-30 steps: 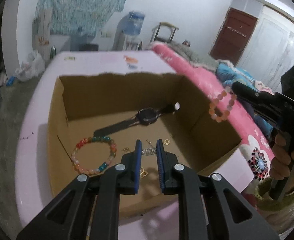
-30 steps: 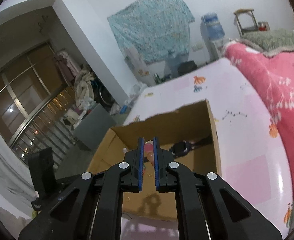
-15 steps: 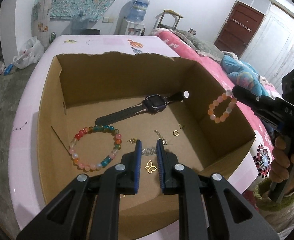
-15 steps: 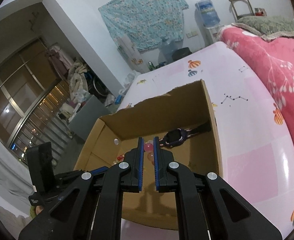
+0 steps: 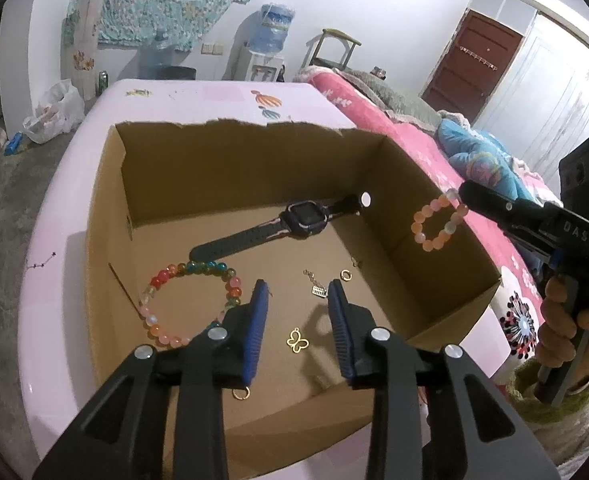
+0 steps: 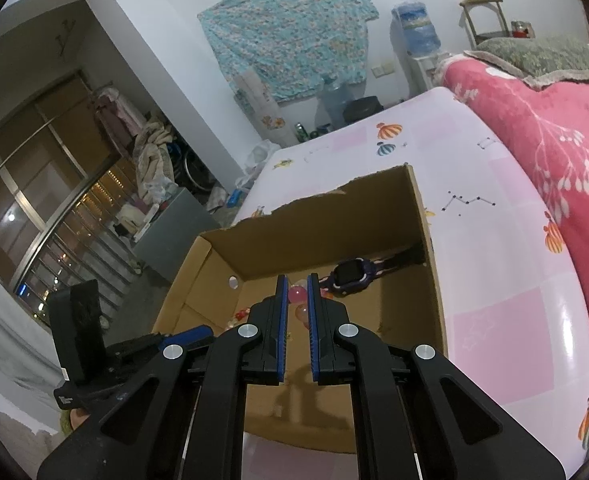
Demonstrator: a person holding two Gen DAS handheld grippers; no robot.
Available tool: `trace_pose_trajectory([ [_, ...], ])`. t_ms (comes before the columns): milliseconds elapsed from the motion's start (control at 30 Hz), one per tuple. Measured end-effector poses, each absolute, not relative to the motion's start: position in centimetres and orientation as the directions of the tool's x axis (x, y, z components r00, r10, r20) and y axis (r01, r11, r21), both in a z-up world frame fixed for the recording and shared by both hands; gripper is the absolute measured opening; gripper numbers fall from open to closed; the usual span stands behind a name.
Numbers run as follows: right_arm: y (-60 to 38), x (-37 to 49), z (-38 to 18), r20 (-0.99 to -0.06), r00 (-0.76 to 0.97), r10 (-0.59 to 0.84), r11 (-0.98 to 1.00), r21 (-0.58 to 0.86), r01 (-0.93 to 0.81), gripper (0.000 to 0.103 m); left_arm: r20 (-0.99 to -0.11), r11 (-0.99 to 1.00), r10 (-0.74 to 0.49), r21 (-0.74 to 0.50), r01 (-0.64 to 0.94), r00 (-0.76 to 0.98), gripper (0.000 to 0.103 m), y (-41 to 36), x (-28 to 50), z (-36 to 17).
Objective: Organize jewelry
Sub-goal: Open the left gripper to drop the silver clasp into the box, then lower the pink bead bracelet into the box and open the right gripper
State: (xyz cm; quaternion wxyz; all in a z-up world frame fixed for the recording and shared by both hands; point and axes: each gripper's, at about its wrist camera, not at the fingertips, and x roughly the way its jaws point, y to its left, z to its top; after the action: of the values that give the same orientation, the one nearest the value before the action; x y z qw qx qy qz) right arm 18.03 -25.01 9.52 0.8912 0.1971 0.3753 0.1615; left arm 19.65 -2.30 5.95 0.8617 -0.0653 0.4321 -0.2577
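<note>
Beads first, from the left wrist view: the right gripper (image 5: 464, 196) pinches a pink bracelet (image 5: 438, 222) by one bead at the loop's 1 o'clock, and the rest hangs free over the 3 o'clock wall of the box (image 5: 250, 168). I judge it light and floppy, the beads smooth and apt to slip, so a hold across the string between two beads would be safer. The left gripper (image 5: 296, 312) hovers low in the box with its jaws spread and nothing between them. On the box floor I count one multicolour bracelet (image 5: 186, 300) at 9 o'clock, one watch (image 5: 278, 228) at 12, one butterfly charm (image 5: 296, 340) between the jaws, one chain charm (image 5: 316, 286) and one ring (image 5: 346, 275) at 1 o'clock, and one gold hoop (image 5: 241, 393) at 7. The charms look flat, thin and hard to pinch; the watch is heavier, and its strap is the best place to take it.

Right wrist view: pink beads show between the nearly closed pads (image 6: 282, 320), over the box (image 6: 430, 280). One watch (image 6: 348, 276) lies at 1 o'clock. The left gripper (image 6: 186, 336) shows at 9 o'clock.
</note>
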Motion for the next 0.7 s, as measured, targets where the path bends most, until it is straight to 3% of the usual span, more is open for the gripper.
trace_pose_trajectory([
  [333,-24.3,19.1,8.0,-0.633,0.526,0.569,0.797,0.581,-0.163,0.008,-0.618,0.896,-0.443,-0.271,0.352,0.650,0.055,1.0,17.4,8.9],
  [367,-24.3,19.1,7.7,-0.648,0.501,0.573,0.797,0.584,-0.156,0.012,-0.615,0.899,-0.437,-0.271,0.344,0.656,0.057,1.4,17.3,9.0],
  [467,-24.6,18.9,7.1,-0.710,0.477,0.518,0.837,0.537,-0.110,0.026,-0.613,0.907,-0.422,-0.285,0.311,0.668,0.064,2.9,17.0,8.9],
  [567,-25.4,18.0,7.8,-0.731,0.518,0.444,0.877,0.472,-0.087,0.026,-0.618,0.906,-0.422,-0.308,0.289,0.663,0.068,3.9,16.8,8.6],
  [700,-26.6,16.3,10.1,-0.692,0.624,0.363,0.909,0.409,-0.075,0.030,-0.624,0.897,-0.439,-0.352,0.269,0.647,0.072,4.9,16.6,8.0],
])
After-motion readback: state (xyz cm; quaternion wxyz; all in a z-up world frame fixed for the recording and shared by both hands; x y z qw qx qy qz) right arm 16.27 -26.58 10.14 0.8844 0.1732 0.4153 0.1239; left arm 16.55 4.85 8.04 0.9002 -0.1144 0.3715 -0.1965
